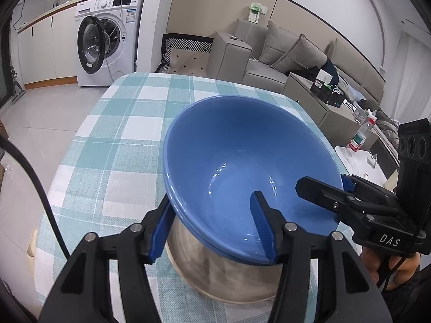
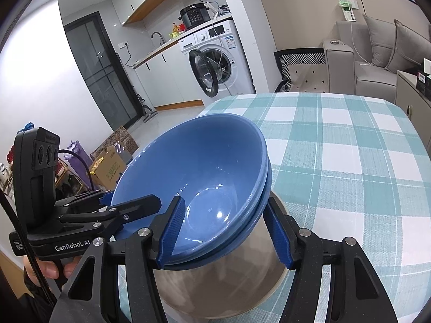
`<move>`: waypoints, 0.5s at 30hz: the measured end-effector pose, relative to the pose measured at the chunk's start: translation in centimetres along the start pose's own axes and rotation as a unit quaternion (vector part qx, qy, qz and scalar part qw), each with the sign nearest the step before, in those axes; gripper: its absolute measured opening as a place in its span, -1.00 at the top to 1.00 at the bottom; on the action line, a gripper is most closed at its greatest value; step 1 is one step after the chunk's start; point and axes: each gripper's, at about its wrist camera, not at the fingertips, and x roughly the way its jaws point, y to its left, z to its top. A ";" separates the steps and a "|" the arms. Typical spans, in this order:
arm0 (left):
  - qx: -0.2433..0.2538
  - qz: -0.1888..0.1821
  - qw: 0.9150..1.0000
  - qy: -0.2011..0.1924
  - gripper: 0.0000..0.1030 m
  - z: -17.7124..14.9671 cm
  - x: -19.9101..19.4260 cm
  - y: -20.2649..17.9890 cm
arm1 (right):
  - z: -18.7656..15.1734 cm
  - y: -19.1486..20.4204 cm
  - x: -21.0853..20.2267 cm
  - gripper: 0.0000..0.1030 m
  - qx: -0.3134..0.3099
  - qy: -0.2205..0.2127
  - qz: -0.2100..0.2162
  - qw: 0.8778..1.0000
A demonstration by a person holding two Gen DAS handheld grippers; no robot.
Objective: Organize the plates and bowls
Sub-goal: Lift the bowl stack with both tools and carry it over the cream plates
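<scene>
Two nested blue bowls sit tilted in a steel bowl on the checked tablecloth. My left gripper is open and straddles the near rim, one finger inside the top bowl and one outside by the steel bowl. My right gripper is open and straddles the rim the same way from the other side. Each gripper shows in the other's view, the right one and the left one, with jaws across the bowl rim.
The table has a teal and white checked cloth. A washing machine, a grey sofa and a low table with a water bottle stand beyond. Boxes lie on the floor.
</scene>
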 end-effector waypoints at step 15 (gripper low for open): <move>-0.003 -0.008 1.000 -0.001 -0.08 -0.1 0.9 0.2 | -0.2 -0.6 0.4 -0.21 0.004 -0.002 -0.007 1.000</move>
